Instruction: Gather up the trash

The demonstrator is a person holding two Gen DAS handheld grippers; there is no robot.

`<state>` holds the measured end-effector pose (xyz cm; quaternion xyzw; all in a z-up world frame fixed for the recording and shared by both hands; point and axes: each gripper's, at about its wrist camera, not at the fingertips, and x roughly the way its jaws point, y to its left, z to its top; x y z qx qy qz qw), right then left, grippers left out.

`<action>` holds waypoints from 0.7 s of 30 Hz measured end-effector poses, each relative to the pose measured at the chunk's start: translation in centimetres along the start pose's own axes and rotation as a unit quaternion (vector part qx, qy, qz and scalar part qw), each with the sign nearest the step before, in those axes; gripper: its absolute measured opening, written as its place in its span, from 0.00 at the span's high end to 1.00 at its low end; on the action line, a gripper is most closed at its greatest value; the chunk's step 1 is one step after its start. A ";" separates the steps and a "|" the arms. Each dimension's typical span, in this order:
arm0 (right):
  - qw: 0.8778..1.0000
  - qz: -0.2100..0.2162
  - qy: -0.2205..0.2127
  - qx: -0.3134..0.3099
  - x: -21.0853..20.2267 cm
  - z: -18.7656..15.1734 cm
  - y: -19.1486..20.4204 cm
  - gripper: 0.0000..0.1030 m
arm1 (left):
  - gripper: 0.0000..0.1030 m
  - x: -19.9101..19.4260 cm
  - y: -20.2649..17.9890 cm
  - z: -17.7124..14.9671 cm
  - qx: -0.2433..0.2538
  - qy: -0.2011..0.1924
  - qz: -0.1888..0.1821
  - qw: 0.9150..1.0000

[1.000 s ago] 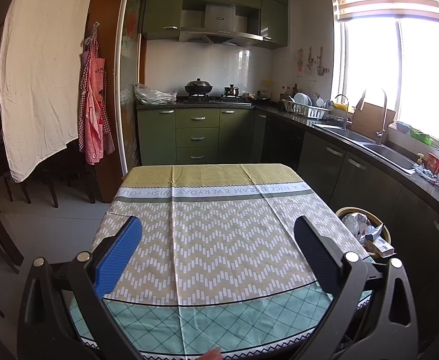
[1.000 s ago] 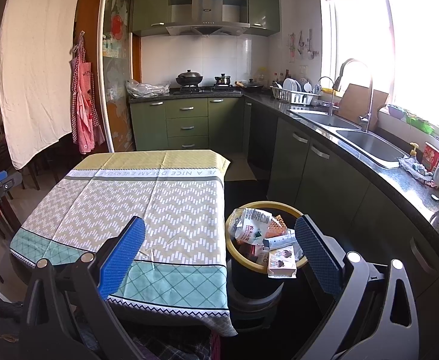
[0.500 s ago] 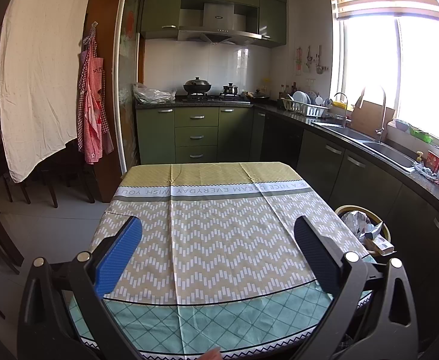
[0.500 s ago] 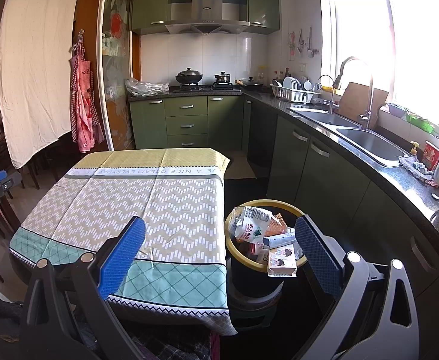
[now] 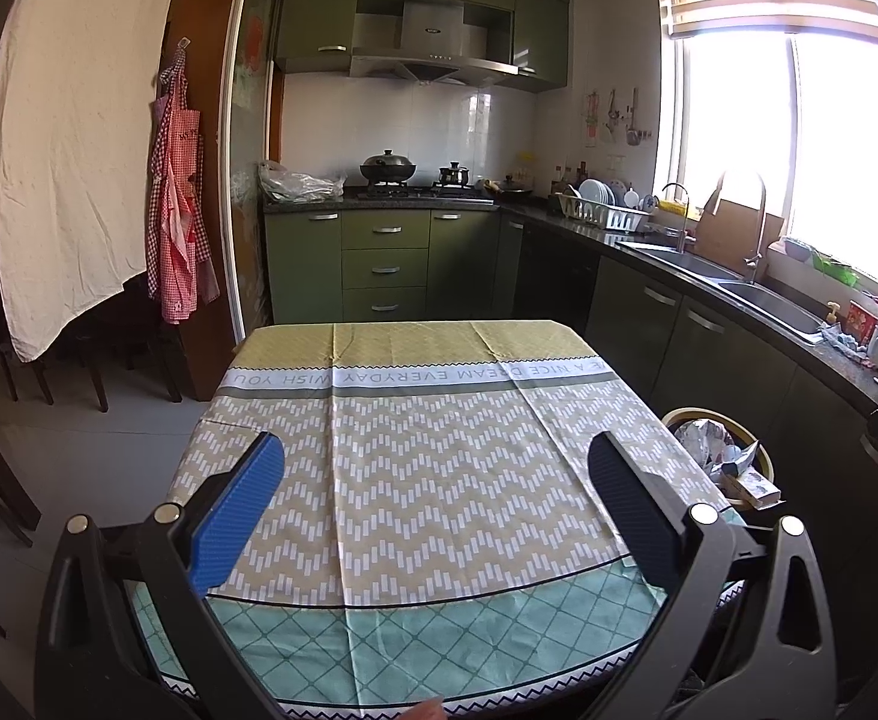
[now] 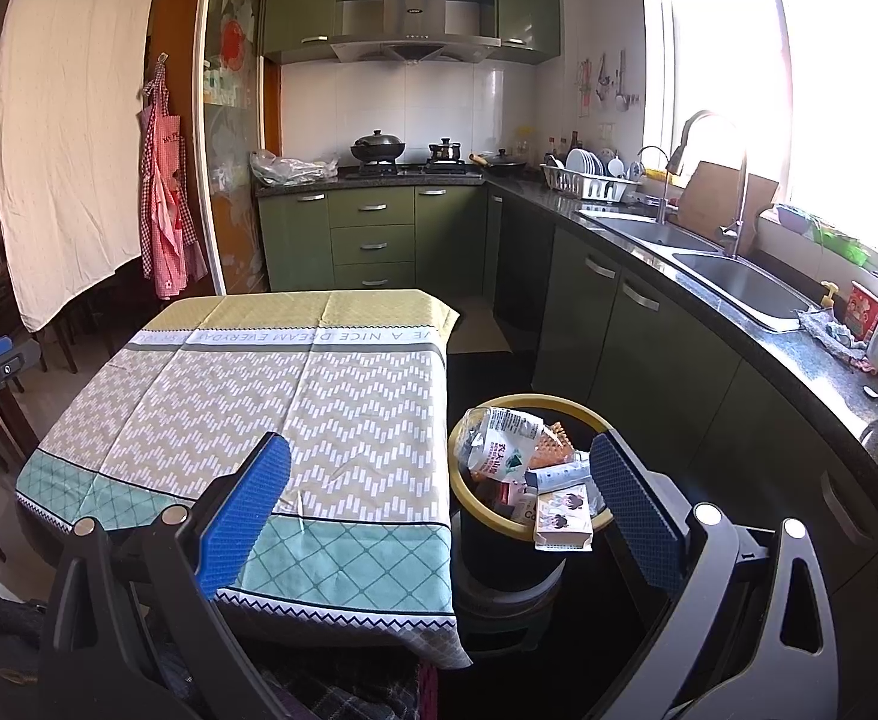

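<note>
1. My left gripper point(image 5: 435, 495) and right gripper point(image 6: 439, 495) both gape wide, holding nothing.
2. The trash point(image 6: 520, 459) sits heaped in the yellow-rimmed bin point(image 6: 583, 414), just right of the table point(image 6: 294, 396).
3. The tablecloth looks bare, so I judge collecting nearly finished.

A table point(image 5: 439, 480) stands in the middle of the kitchen. A cloth point(image 6: 294, 396) lies on it. A bin point(image 6: 526, 480) sits on the floor just right of the table, with wrappers and small boxes point(image 6: 562, 519) in it. Right of the bin runs a long counter with a sink point(image 6: 739, 288) in it. A dish rack point(image 6: 589, 183) stands on the counter farther back. The stove point(image 5: 420, 189) is at the far wall, with pots on it. An apron point(image 5: 177, 210) hangs at the far left
</note>
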<state>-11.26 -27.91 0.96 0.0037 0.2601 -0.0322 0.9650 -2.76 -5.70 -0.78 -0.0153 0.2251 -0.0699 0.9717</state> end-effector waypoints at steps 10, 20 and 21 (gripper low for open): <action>1.000 0.001 0.007 -0.003 0.3 -0.2 0.2 0.04 | 0.06 -0.1 -0.1 0.2 0.011 -0.017 0.007 1.000; 1.000 0.000 0.009 -0.001 0.6 -0.1 0.0 0.04 | 0.06 -0.1 -0.1 0.3 0.019 -0.008 -0.008 1.000; 1.000 -0.001 0.010 -0.001 0.7 -0.1 0.0 0.04 | 0.06 0.0 -0.1 0.3 0.018 -0.007 -0.008 1.000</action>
